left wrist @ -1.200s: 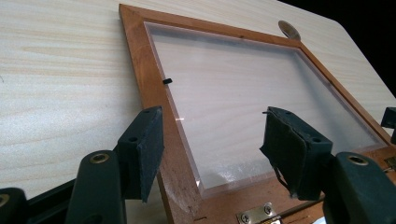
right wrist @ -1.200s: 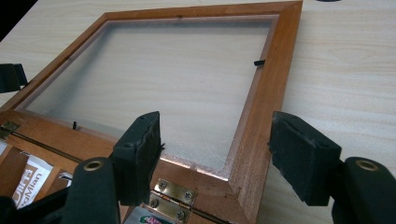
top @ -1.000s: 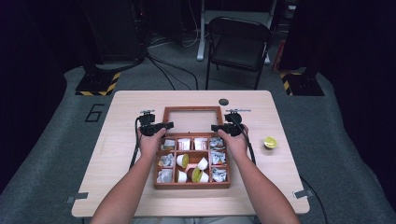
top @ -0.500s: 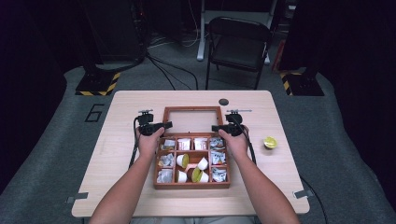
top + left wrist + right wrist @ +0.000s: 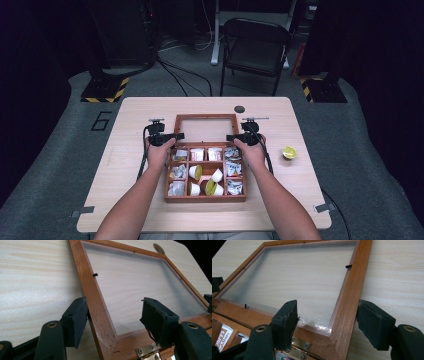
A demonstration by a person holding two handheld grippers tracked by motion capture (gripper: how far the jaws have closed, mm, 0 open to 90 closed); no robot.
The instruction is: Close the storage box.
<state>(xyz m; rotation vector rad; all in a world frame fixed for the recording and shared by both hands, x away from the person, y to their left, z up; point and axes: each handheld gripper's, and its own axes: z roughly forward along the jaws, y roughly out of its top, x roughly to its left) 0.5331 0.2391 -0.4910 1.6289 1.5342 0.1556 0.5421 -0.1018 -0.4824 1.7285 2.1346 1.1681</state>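
Pale wood-grain counter (image 5: 135,165) carries a reddish-brown compartment box (image 5: 205,197) near its middle, on the person's side. The box stands open: its glazed lid (image 5: 206,129) is folded back on brass hinges (image 5: 300,344) and lies at a low angle toward the counter's far edge. Compartments hold paper packets (image 5: 233,168) and small white cups (image 5: 195,172). One yellow-green cup (image 5: 289,152) sits well apart, toward the counter's right edge.

Left gripper (image 5: 112,320) straddles the lid's left frame rail close to the hinge corner; one finger is outside the rail, touching or just beside it, and the other stands over the pane, apart from it. Right gripper (image 5: 329,323) straddles the right rail likewise, with a visible gap on the outer side. Both sets of fingers are spread and clamp nothing.

Assessed risks: the lid is framed by the fingers, not gripped, so any lift begun now would likely let a rail slip off. Both grips sit close to the hinges, giving poor leverage; unequal effort between the hands could twist the frame and strain the hinge screws. An inner finger pressing the pane could scratch it. A lid dropped shut may jolt the loose cups.
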